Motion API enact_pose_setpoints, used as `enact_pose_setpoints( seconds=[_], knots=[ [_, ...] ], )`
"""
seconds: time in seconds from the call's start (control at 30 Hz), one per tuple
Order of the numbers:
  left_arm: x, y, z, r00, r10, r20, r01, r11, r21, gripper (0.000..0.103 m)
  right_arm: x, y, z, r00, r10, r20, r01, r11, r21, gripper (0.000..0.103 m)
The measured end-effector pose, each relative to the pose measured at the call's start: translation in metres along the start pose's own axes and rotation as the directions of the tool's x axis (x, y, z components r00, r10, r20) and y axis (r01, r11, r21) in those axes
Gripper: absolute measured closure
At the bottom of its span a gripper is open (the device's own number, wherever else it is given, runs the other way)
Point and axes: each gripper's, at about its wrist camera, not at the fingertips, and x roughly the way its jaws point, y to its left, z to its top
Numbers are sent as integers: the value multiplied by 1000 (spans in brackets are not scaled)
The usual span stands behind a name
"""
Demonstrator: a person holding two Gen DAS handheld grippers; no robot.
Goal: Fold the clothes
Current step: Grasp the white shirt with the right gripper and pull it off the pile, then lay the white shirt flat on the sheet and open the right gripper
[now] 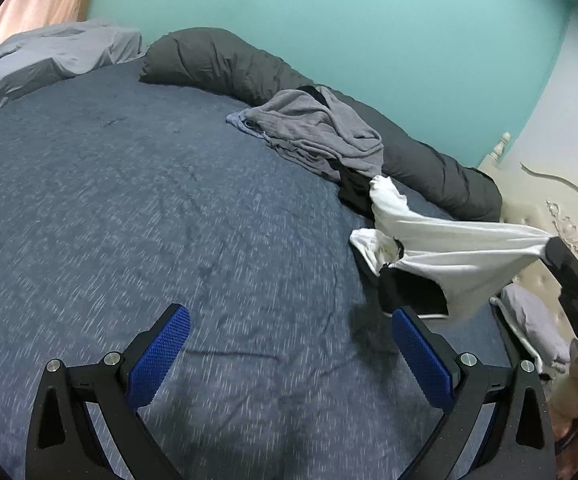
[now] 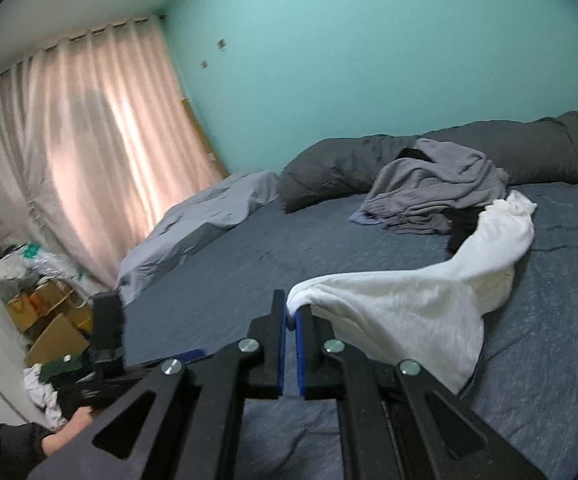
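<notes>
The right gripper (image 2: 291, 314) is clenched on one edge of the soft white cotton garment (image 2: 429, 300), probably to pull it away from the grey clothes pile (image 2: 437, 192) onto the blue bedsheet (image 2: 229, 280). The left gripper (image 1: 289, 352) is spread wide and empty.

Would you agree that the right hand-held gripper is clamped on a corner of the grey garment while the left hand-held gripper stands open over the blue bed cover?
Not quite: the right hand-held gripper is clamped on a corner of the white cotton garment, not the grey one, as the right wrist view shows. The crumpled grey garment lies untouched further back. The left hand-held gripper does stand open over the blue bed cover.
</notes>
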Motion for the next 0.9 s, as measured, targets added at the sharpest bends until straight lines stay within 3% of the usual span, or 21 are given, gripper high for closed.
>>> enact_pose_setpoints(
  seconds=[0.17, 0.33, 0.43, 0.6, 0.77, 0.83, 0.9],
  knots=[
    [-22, -5, -10, 1000, 1, 28, -1, 1000, 25, 0, -17, 25, -4, 1000, 29, -8, -30, 999, -28, 100],
    [-20, -6, -14, 1000, -11, 28, 11, 1000, 28, 0, 1, -8, -19, 992, -98, -79, 101, 994, 35, 99],
    [-7, -7, -18, 1000, -15, 27, 14, 999, 43, 0, 19, -41, -37, 973, -184, -136, 195, 978, 71, 96],
    [31, -10, -31, 1000, -19, 6, 19, 996, 82, 0, 39, -92, -72, 938, -310, -157, 327, 940, 94, 96],
    [82, -13, -49, 998, -22, -64, 29, 994, 109, 0, 38, -140, -104, 905, -396, -158, 422, 885, 199, 78],
    [95, -17, -53, 995, -31, -91, 42, 991, 129, 0, 30, -150, -111, 908, -402, -122, 420, 871, 256, 72],
    [101, -20, -55, 995, -34, -98, 48, 987, 153, 0, 23, -156, -115, 911, -402, -95, 412, 865, 286, 55]
  ],
)
